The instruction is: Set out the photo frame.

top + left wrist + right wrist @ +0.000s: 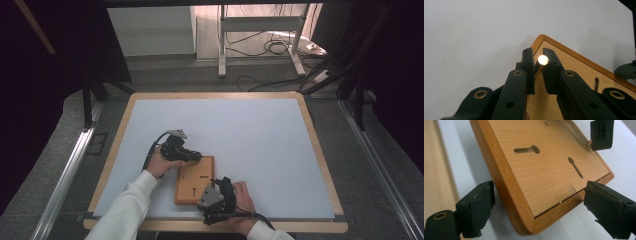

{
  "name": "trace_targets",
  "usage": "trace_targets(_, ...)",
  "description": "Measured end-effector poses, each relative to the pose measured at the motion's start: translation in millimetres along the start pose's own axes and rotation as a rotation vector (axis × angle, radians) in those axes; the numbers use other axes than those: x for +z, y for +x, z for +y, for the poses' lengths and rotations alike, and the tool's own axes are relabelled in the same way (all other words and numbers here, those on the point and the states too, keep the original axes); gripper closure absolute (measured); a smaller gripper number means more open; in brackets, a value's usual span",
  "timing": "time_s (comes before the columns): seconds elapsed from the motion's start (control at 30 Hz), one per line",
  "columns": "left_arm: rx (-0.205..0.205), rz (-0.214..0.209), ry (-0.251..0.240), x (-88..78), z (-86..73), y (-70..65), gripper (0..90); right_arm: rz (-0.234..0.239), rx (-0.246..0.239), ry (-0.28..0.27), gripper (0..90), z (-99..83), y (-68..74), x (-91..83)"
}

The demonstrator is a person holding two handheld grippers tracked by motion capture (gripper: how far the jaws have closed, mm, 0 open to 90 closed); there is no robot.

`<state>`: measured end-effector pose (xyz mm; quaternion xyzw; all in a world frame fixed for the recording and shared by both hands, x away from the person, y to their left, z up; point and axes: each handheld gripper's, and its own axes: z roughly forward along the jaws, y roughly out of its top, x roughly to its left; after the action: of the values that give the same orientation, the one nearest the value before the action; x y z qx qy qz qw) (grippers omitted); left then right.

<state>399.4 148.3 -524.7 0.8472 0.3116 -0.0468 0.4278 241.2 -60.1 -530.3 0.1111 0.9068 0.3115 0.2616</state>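
An orange-brown wooden board (pixel 191 181) (pixel 544 172) with keyhole slots (pixel 526 150) lies flat on the white mat near the table's front edge. My left gripper (pixel 194 156) (pixel 538 53) hovers over the board's far left corner (pixel 541 40), shut on a small wooden peg (pixel 543 60) whose pale round end faces the camera. My right gripper (pixel 220 184) (pixel 539 195) stands open at the board's near right corner, one jaw on each side of it. The left gripper's jaw and the peg (pixel 589 143) also appear far off in the right gripper view.
The white mat (pixel 240 130) covers a table with a wooden rim (pixel 320 150). Behind the table stand a metal frame (pixel 260 40) and loose cables (pixel 270 47) on the floor. Metal rails (pixel 65 175) run along both sides.
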Motion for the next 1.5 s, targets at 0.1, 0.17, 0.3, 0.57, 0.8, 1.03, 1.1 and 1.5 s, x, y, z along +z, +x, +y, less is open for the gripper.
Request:
trace_targets(0.1,-0.004,0.001,-0.003,0.0,-0.1,0.3,81.5,-0.024,-0.017,-0.002,11.8,2.0,0.2,3.0)
trace_targets(0.17,0.002,0.012,-0.003,-0.1,0.0,-0.4,82.1,-0.043,-0.036,-0.014,13.2,3.5,1.4,2.7)
trace_targets(0.3,0.005,0.029,-0.013,0.0,-0.5,-1.2,83.2,-0.065,-0.065,-0.034,16.2,6.2,2.4,-1.7)
trace_targets(0.57,0.002,0.064,-0.029,0.1,-0.7,-3.2,83.9,-0.072,-0.084,-0.075,27.9,12.8,-1.7,-11.5)
trace_targets(0.8,0.002,0.092,-0.036,1.0,-0.9,-3.6,83.5,-0.064,-0.093,-0.074,37.0,16.9,-8.7,-16.1)
trace_targets(1.03,-0.001,0.106,-0.044,0.7,-1.5,-2.7,81.5,-0.083,-0.1,-0.091,42.5,20.5,-14.5,-21.0)
trace_targets(1.1,0.004,0.114,-0.049,0.2,-1.7,-3.4,79.9,-0.088,-0.102,-0.097,43.9,21.2,-16.2,-22.5)
trace_targets(1.5,-0.027,0.209,-0.144,-38.6,-18.1,-8.3,47.1,-0.086,-0.078,-0.11,44.8,22.0,-21.8,-25.7)
